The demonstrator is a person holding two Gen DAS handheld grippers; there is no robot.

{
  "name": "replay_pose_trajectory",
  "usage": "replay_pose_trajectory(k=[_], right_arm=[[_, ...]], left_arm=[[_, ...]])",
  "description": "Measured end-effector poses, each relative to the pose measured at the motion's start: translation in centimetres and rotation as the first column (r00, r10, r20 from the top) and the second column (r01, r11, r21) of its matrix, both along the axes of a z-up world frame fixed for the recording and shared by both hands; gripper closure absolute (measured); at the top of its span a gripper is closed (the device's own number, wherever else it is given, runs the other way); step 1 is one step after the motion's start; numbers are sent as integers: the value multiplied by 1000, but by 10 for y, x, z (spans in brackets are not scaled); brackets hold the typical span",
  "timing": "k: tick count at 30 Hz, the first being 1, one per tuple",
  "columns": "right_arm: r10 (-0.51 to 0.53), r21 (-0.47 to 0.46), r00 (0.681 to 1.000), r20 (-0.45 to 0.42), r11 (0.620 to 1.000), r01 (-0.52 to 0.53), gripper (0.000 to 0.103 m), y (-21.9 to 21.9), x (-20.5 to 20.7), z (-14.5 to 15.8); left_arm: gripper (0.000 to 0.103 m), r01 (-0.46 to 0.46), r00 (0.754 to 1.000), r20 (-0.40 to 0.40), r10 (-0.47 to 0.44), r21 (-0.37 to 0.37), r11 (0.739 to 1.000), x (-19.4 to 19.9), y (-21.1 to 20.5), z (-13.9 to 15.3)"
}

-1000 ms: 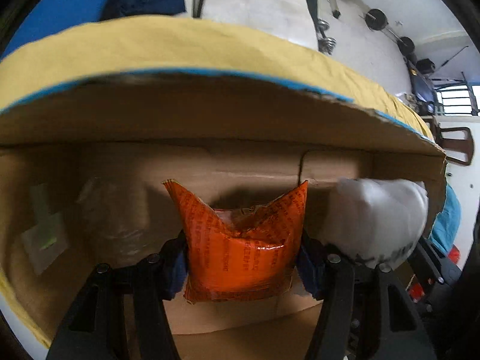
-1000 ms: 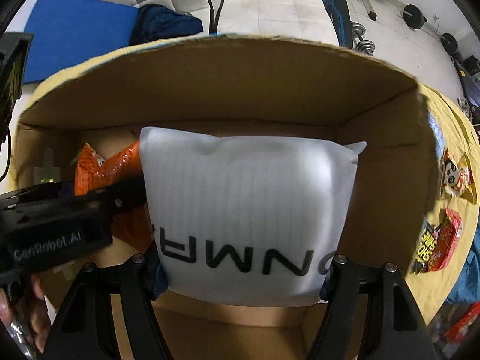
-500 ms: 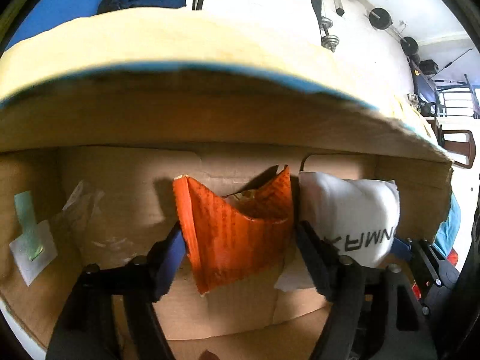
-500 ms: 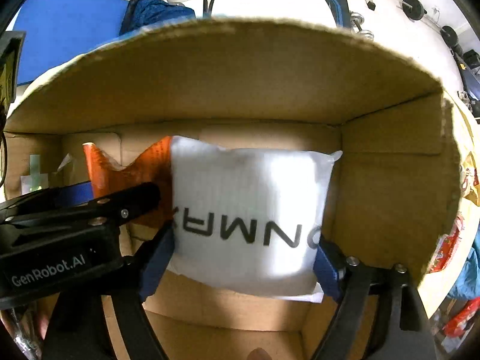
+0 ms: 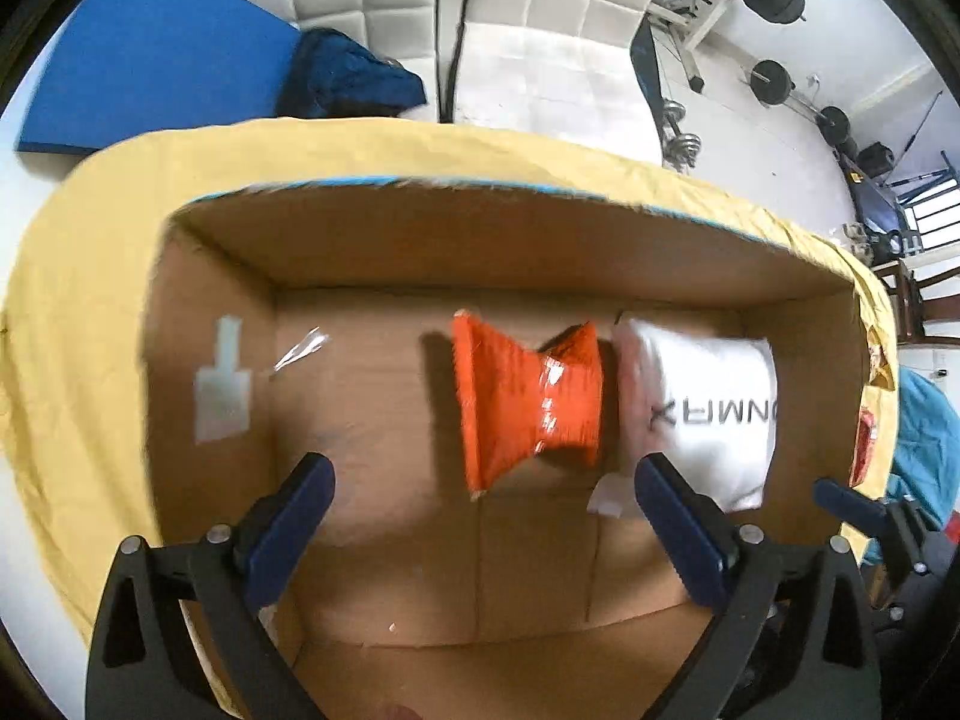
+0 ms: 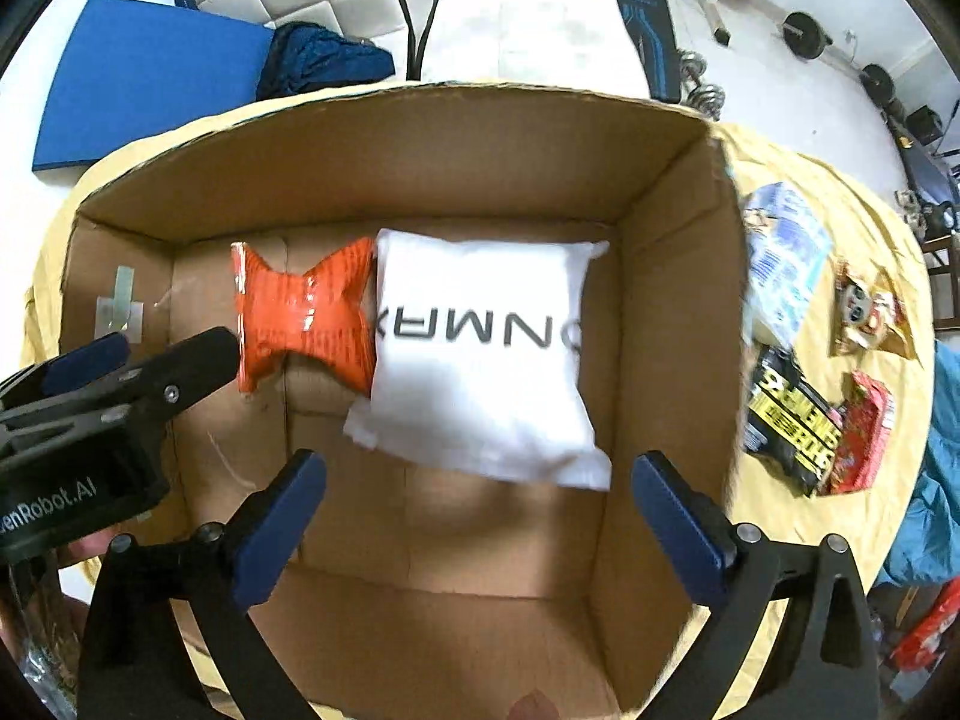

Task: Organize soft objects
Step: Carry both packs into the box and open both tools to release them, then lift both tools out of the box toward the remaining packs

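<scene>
Both soft things lie on the floor of the open cardboard box (image 6: 666,276): the orange packet (image 6: 300,312), pinched in at its middle, and the white pillow pack (image 6: 486,354) with black lettering, which touches the packet's right side and overlaps its lower corner. The left hand-held gripper (image 5: 480,516) hangs above the box with its blue-padded fingers spread wide and nothing between them; the packet sits beyond the gap, nearer the right finger. The right hand-held gripper (image 6: 474,516) is likewise spread wide and empty, the pillow pack just beyond its fingertips. In the right wrist view the left tool's black body crosses the lower left corner and its tip covers a bit of the packet's left edge. On the box's left inner wall is a pale label (image 5: 223,396) with a scrap of clear tape (image 5: 300,348) beside it. The box stands on a bench covered with a yellow cloth (image 6: 852,210). To the right of the box, outside its wall, lie several snack packs: a light blue bag (image 6: 786,258), a black and yellow pack (image 6: 786,420), a red pack (image 6: 858,432) and a small brown one (image 6: 870,312). Behind the bench are a blue mat (image 6: 150,78), a dark blue bundle of cloth (image 6: 318,60) and gym weights on a white floor.
</scene>
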State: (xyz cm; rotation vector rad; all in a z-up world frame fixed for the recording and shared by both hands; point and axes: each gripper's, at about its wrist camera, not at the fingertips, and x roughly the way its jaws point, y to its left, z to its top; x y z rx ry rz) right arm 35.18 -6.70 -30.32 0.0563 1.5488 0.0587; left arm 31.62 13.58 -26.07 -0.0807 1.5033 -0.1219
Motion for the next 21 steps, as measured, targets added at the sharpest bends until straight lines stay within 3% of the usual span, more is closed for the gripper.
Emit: replay_pose_trajectory(k=[8, 14, 21], right_arm=[[-21, -8, 995, 96, 1000, 22, 0, -2, -45, 28], [-12, -9, 984, 180, 1000, 13, 0, -3, -84, 65], [-21, 5, 961, 276, 1000, 20, 0, -10, -131, 116]], left_arm=[[1, -4, 991, 131, -6, 73, 997, -51, 11, 36], [1, 18, 968, 247, -48, 119, 993, -78, 0, 57], [1, 5, 953, 303, -17, 41, 999, -103, 1, 88]])
